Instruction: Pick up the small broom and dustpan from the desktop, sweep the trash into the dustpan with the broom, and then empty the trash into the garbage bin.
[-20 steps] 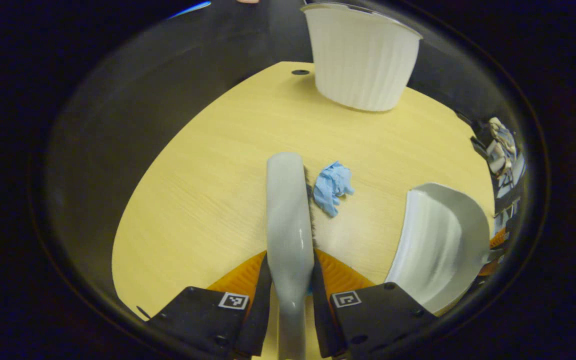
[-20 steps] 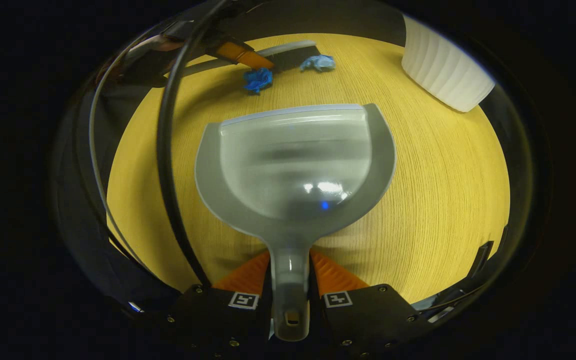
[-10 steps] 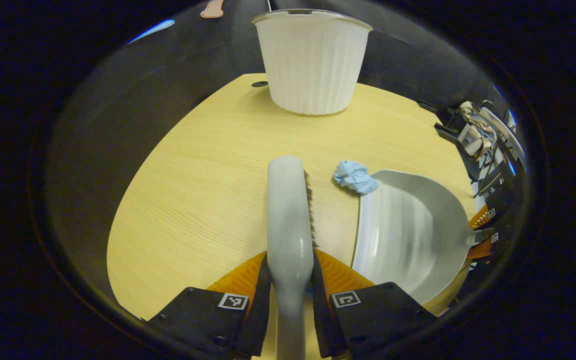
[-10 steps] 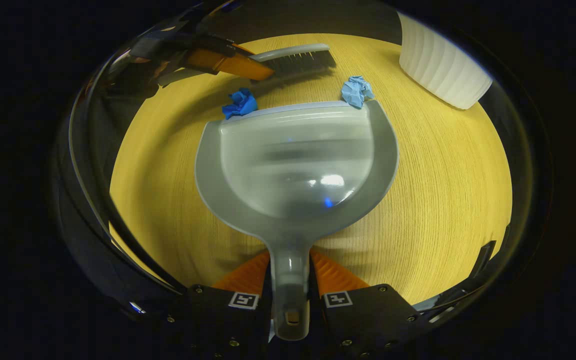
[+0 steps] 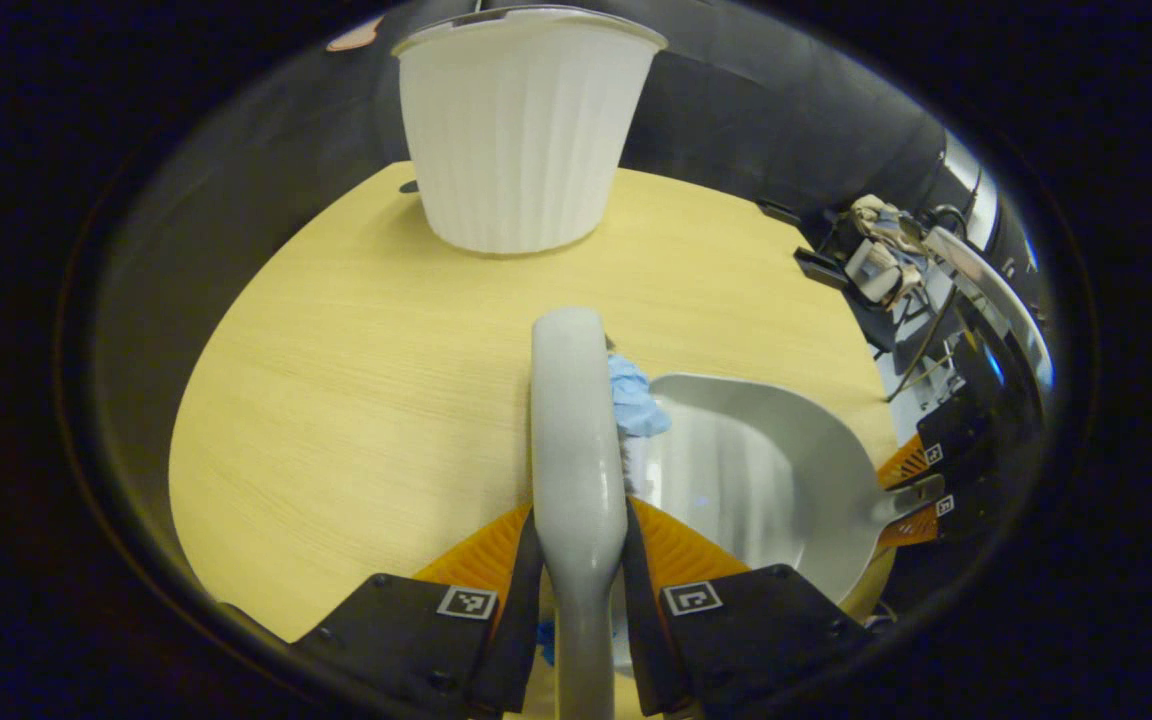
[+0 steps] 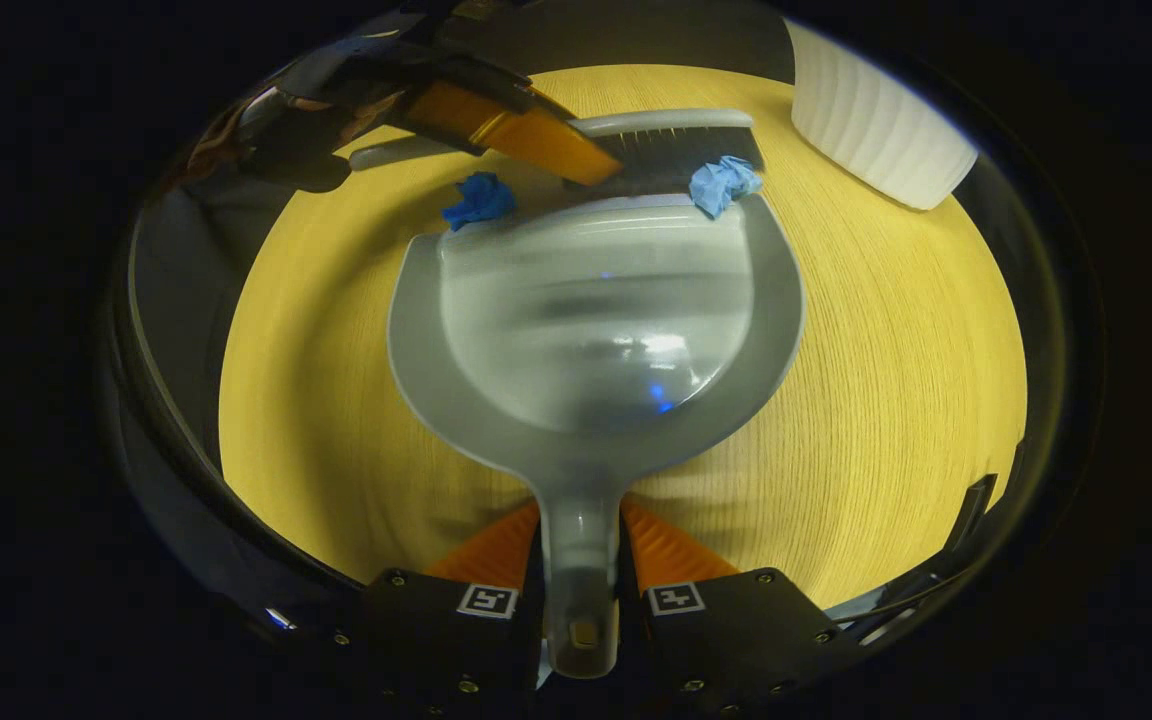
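- The broom is clamped by its handle between the two fingers of the left gripper; the jaws are closed only as far as the handle's width; in the left gripper view the grey back of the broom runs forward over the wooden desktop.
- In the right gripper view the broom's dark bristles are seen set against the far lip of the dustpan; the left gripper is seen there at the upper left, on the broom's handle.
- The dustpan is held by its handle between the fingers of the right gripper; the jaws are pressed on that narrow handle; the pan is laid with its open mouth toward the broom.
- A light blue paper wad is caught between the bristles and the right end of the dustpan's lip, touching both; in the left gripper view it is seen just beside the broom head at the pan's edge.
- A darker blue wad is placed at the left end of the lip, touching it; it is not yet inside the pan.
- The white ribbed garbage bin is stood upright at the far side of the desktop, well apart from the dustpan.
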{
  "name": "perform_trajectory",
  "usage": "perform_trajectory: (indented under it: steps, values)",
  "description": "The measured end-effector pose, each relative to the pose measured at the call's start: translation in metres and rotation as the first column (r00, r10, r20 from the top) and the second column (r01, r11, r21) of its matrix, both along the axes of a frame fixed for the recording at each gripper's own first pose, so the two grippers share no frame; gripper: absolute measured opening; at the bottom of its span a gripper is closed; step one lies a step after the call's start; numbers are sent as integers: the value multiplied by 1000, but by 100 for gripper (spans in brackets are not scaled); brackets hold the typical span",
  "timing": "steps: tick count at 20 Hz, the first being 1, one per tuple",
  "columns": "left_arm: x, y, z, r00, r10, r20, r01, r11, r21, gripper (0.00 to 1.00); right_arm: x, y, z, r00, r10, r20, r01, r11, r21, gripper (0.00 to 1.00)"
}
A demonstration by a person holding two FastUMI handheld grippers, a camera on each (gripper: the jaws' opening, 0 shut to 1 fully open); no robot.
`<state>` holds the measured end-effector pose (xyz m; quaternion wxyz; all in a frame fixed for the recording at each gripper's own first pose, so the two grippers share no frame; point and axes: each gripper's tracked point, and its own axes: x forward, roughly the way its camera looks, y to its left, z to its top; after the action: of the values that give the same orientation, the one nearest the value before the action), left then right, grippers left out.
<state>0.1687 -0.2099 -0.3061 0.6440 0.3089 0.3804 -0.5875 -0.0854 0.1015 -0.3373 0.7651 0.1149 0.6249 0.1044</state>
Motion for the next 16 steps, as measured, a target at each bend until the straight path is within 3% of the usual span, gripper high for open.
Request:
perform_trajectory:
  steps: [3,4,7,10,12,16]
  values:
    - [-7,11,0,999,35,-30,-35,999,-1,47,1,-1,3,999,-14,-32,13,1000,-16,29]
    - [-6,13,2,998,50,-30,-50,999,-5,46,1,-1,4,998,-18,-54,17,1000,-19,36]
    - [-7,28,8,995,77,-57,-77,997,3,46,5,1,7,995,-17,-96,16,1000,-14,33]
    - [-40,34,6,983,87,-161,-89,996,-3,46,10,1,13,995,-17,-102,17,1000,-2,29]
    - [-60,39,9,973,90,-213,-94,995,-12,46,13,1,12,995,-13,-102,14,1000,3,33]
    - [-45,48,23,983,104,-151,-110,993,-30,47,9,-1,14,995,-10,-99,10,1000,5,29]
